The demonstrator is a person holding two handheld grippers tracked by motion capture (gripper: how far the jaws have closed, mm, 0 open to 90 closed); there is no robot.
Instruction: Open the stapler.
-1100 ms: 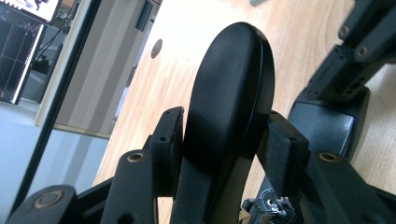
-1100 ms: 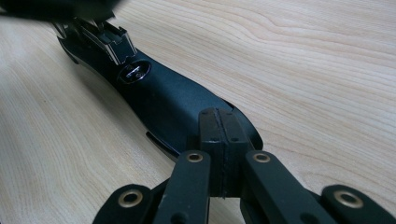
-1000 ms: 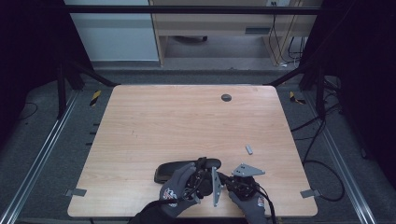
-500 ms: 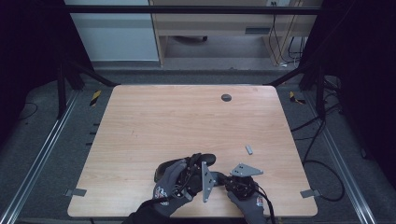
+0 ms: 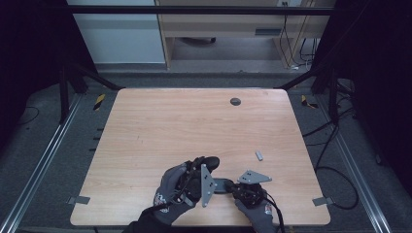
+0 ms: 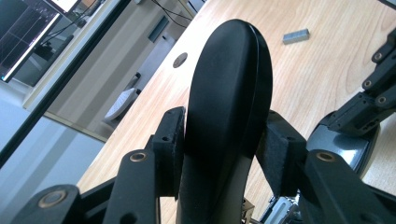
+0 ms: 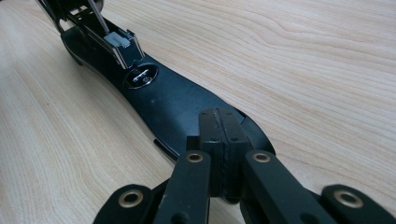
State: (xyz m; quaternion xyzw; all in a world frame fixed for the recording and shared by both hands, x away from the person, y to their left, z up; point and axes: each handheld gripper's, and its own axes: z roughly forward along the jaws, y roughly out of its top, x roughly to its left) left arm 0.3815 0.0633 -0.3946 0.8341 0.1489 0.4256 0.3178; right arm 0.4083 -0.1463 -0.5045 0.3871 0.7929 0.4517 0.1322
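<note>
Fingers of the left gripper (image 6: 219,163) clamp the stapler top (image 6: 229,93); right gripper (image 7: 219,144) presses its base (image 7: 163,102).

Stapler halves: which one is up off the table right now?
The curved top arm, clamped in the left gripper and tilted upward. The base lies flat on the table under the right gripper, fingers shut.

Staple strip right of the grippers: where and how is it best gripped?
Probably across its two long sides at mid-length, coming down from above. The staple strip is a short narrow bar lying flat on the table, apart from the stapler, so jaws can straddle it.
</note>
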